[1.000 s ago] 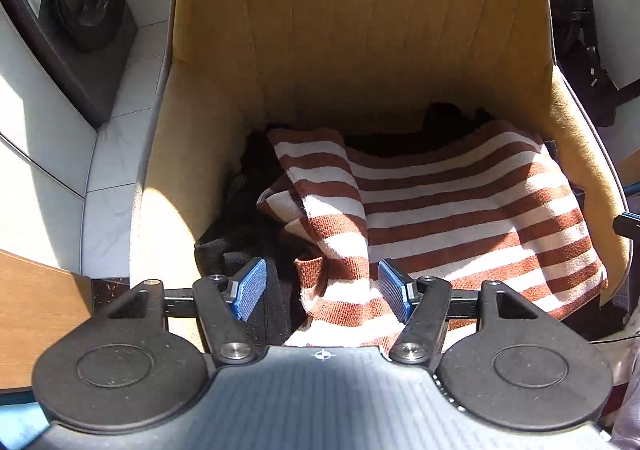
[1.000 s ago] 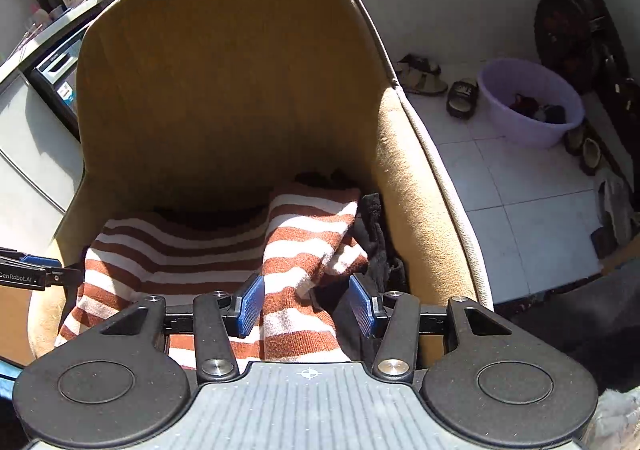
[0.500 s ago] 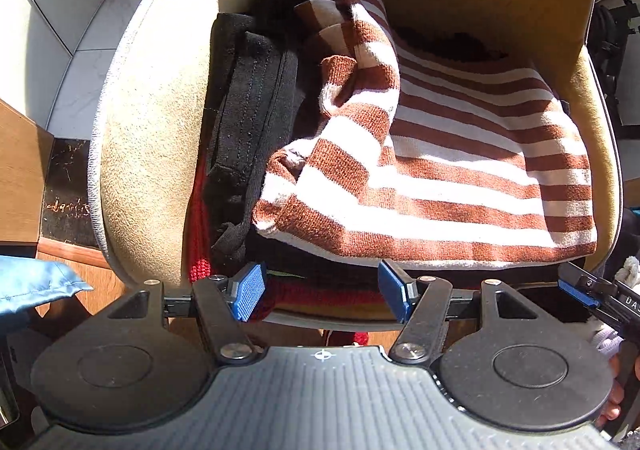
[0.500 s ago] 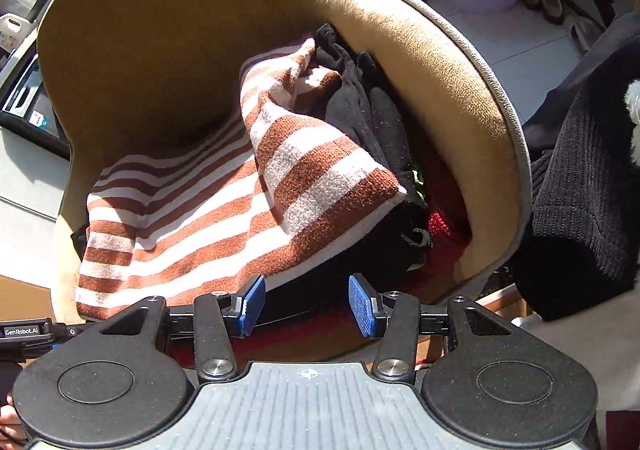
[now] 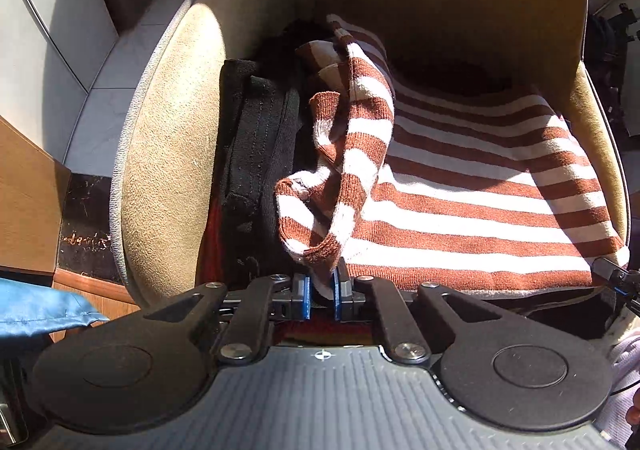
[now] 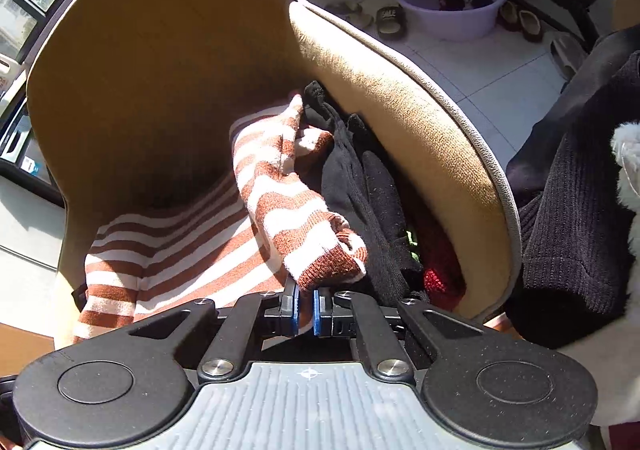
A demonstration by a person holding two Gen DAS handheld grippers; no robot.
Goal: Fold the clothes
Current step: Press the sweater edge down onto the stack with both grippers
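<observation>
Sweater (image 5: 460,186), striped brown and white, lies spread over the seat of a tan armchair (image 5: 168,154), filling the middle and right of the left wrist view. Its near hem runs along the lower part of both frames. The left gripper (image 5: 321,297) is closing, its blue pads pinching a bunched corner of the striped knit at lower centre. In the right wrist view the right gripper (image 6: 305,309) is clamped on another corner of the same sweater (image 6: 288,210), low in the frame. Black clothes (image 6: 360,186) are wedged between the sweater and the chair's side. A lilac basin (image 6: 452,6) sits on the tiled floor at upper right.
</observation>
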